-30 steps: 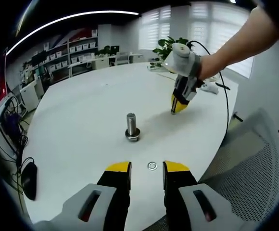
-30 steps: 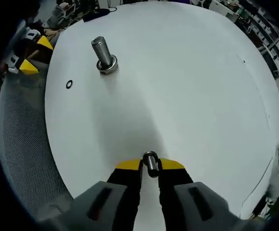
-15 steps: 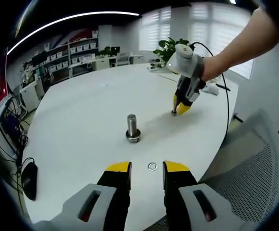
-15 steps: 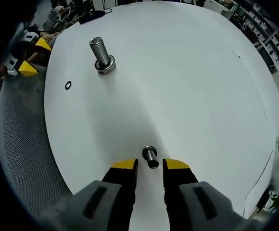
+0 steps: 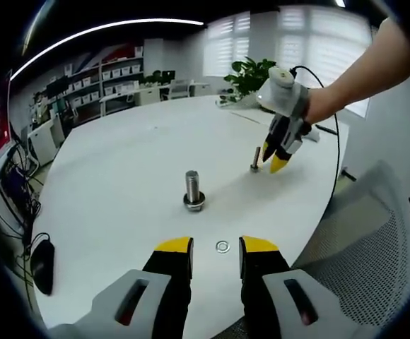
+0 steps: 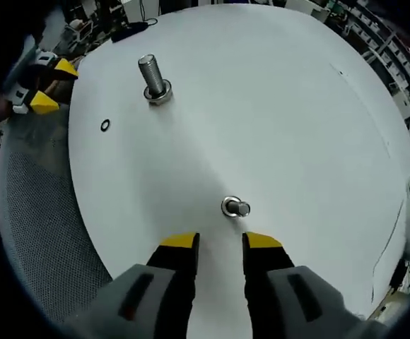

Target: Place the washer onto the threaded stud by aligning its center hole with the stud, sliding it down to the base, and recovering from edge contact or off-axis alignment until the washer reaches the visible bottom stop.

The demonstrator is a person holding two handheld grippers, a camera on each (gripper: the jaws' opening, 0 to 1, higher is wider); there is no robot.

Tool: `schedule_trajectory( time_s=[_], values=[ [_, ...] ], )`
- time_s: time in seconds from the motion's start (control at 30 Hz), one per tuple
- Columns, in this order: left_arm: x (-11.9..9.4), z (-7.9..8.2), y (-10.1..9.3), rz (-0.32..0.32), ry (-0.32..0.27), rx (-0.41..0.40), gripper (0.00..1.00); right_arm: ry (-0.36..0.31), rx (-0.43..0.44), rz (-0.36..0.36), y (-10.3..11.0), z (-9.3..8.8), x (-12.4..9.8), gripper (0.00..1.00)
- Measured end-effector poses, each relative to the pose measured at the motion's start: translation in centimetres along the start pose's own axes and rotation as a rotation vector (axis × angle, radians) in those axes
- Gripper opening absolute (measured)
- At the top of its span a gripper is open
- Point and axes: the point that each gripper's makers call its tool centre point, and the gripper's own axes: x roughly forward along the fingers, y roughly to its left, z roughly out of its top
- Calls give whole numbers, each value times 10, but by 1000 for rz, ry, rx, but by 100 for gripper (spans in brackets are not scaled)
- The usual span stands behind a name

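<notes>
Washer [image 5: 223,246] flat on the white table [image 5: 120,191], just ahead of the left gripper [image 5: 215,248] and centred between its yellow tips; jaws spread, nothing pinched, apparently lined up for a pick. Same washer a small dark ring near the table edge in the right gripper view [image 6: 104,125], with the left gripper's yellow tips [image 6: 46,85] just beyond that edge.

Large threaded stud [image 5: 194,188] upright on its wide base collar, beyond the washer toward the table middle; also upper left in the right gripper view [image 6: 150,76]. Probably the target, though undecided between this and the smaller one.

Smaller bolt [image 6: 236,207] upright on its head, just ahead of the right gripper [image 6: 220,244]; jaws parted, clear of it, holding nothing. In the left gripper view, same bolt [image 5: 255,159] beside the right gripper [image 5: 273,160], a person's forearm [image 5: 360,70] behind it.

Nothing on the table between washer and large stud. Farther off: computer mouse [image 5: 42,263] at the table's left edge, mesh chair [image 5: 375,240] to the right, potted plant [image 5: 251,70], shelving along the far wall.
</notes>
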Motion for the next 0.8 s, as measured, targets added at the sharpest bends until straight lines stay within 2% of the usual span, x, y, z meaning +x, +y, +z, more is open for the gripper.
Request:
schedule_trajectory(
  time_s=[0.27, 0.5, 0.67, 0.8],
  values=[
    [0, 0, -1, -6, 2, 2, 24, 16, 40, 35, 23, -4, 6, 33],
    [1, 0, -3, -11, 4, 6, 24, -58, 23, 43, 46, 18, 3, 33],
    [0, 0, -1, -9, 5, 4, 24, -65, 8, 66, 64, 27, 9, 33],
    [0, -1, -1, -7, 6, 3, 24, -92, -6, 77, 77, 42, 9, 33]
  ],
)
